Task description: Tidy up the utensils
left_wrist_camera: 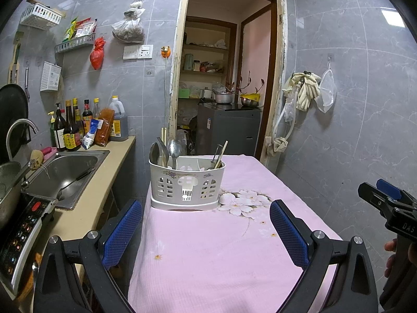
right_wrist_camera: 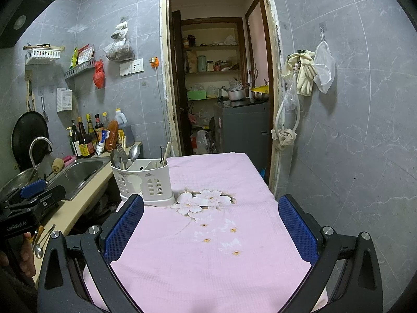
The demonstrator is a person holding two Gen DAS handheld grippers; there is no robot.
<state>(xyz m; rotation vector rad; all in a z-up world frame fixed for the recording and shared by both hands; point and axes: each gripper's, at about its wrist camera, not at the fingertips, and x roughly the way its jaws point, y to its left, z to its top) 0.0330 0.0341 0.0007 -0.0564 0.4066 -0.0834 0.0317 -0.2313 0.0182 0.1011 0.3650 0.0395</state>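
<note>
At table's far left corner: caddy (left_wrist_camera: pixel 187 182), light rigid plastic, holding slippery steel spoons (left_wrist_camera: pixel 173 149); grasp handles; both my grippers (left_wrist_camera: pixel 206 230) (right_wrist_camera: pixel 211 230) spread, empty.

Both wrist views face the doorway (left_wrist_camera: pixel 224 73) across the pink-covered desk (left_wrist_camera: pixel 208 247); shared: white utensil caddy (right_wrist_camera: pixel 144 182), mid-distance.

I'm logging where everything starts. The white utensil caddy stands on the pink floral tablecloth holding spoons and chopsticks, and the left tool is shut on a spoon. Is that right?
Not quite. The left tool is open and holds nothing, as the left wrist view shows. The rest stands: the white utensil caddy sits on the pink floral tablecloth, holding spoons and chopsticks.
</note>
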